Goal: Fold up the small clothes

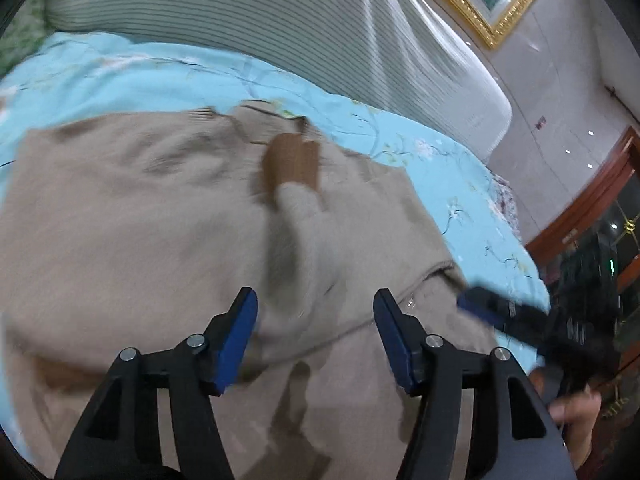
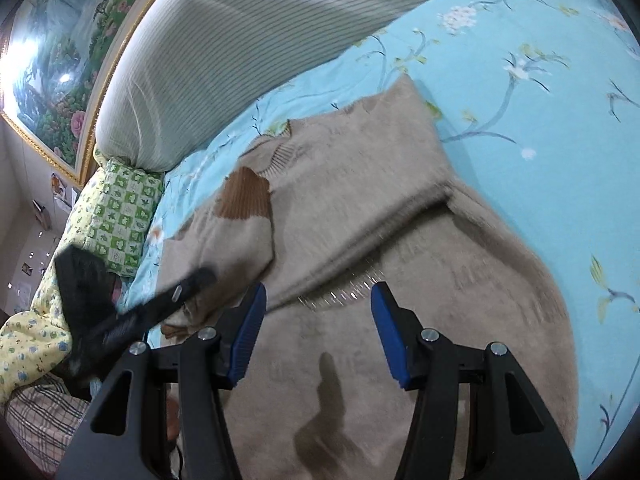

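Note:
A beige knit sweater (image 1: 120,220) lies spread on the bed, blurred in the left wrist view. One sleeve is folded across its chest, its brown cuff (image 1: 292,164) near the collar. My left gripper (image 1: 316,300) hovers open over the lower body with nothing between its blue pads. One of the right gripper's fingers (image 1: 492,312) shows at the sweater's right edge. In the right wrist view the sweater (image 2: 360,184) has a folded ridge running across it, and the brown cuff (image 2: 246,198) lies at left. My right gripper (image 2: 319,294) stands open above that ridge, holding nothing.
A light blue floral sheet (image 2: 520,100) covers the bed. A striped padded headboard (image 2: 240,40) and a gold-framed painting (image 2: 52,80) stand behind it. A green checked pillow (image 2: 120,216) and yellow quilt (image 2: 28,344) lie at left. A hand (image 1: 576,412) grips the right tool.

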### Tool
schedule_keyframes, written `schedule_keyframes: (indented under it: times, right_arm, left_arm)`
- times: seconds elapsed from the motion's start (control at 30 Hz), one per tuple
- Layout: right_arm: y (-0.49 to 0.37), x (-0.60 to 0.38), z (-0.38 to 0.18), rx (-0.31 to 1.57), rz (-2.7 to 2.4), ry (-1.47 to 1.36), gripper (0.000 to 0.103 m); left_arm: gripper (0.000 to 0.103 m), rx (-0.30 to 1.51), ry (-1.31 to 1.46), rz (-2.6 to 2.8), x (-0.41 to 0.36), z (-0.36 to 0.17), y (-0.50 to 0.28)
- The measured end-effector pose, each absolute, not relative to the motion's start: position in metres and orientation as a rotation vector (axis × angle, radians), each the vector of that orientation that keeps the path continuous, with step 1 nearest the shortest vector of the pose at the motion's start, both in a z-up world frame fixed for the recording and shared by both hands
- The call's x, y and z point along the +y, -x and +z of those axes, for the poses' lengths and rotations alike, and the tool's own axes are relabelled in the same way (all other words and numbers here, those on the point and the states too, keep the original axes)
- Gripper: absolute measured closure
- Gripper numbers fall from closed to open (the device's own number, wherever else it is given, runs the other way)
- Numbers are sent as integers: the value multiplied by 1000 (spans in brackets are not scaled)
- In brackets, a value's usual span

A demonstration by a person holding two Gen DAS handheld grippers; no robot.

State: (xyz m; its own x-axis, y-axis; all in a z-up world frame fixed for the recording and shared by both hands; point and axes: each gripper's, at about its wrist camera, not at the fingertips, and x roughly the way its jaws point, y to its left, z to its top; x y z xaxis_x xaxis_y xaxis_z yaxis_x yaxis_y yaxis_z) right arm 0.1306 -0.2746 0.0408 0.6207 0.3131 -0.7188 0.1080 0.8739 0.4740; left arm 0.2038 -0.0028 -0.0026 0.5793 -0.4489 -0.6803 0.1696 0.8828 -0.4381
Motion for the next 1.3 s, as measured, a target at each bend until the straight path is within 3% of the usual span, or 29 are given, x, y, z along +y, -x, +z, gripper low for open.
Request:
schedule_keyframes:
  times: [0.07,0.27,0.53,0.6,0.63,0.67,0.77,0.93,1.1,1.2,1.3]
  right_arm:
    - [-144,-262,45,896,147,-497,47]
    - [-189,-194,49,924,223,-385,47]
    - [-238,-137,27,1017,125,-160,47]
    - [-241,-141,22,1027,108,-135,61]
    - [-242,-143,19,1036,110,-130,84]
    - [-240,-148,19,1038,124,-147,92]
    - [-235,-165,30,994,152,-224,95]
    - [-201,-228,71,703,178,-444,96]
    - [-193,-265,5,914,91,-540,95]
    - [-183,-275,-17,945,73,-618,91]
    - [-183,-285,-15,903,56,-679,71]
  left_arm:
    - [36,866,353,-304,21,0,-181]
    - [33,831,345,2,107,-3,-135]
    - [33,922,261,144,144,-31,-160]
    - [33,936,284,156,151,-39,-166]
    - [33,936,292,158,151,-42,-170]
    - [33,934,293,160,152,-43,-171]
    - [33,928,288,178,151,-42,-182]
    - [32,908,345,200,160,-41,-195]
    - [32,897,348,225,155,-42,-195]
    - [32,897,356,229,156,-42,-193]
    - [32,899,354,230,156,-42,-193]
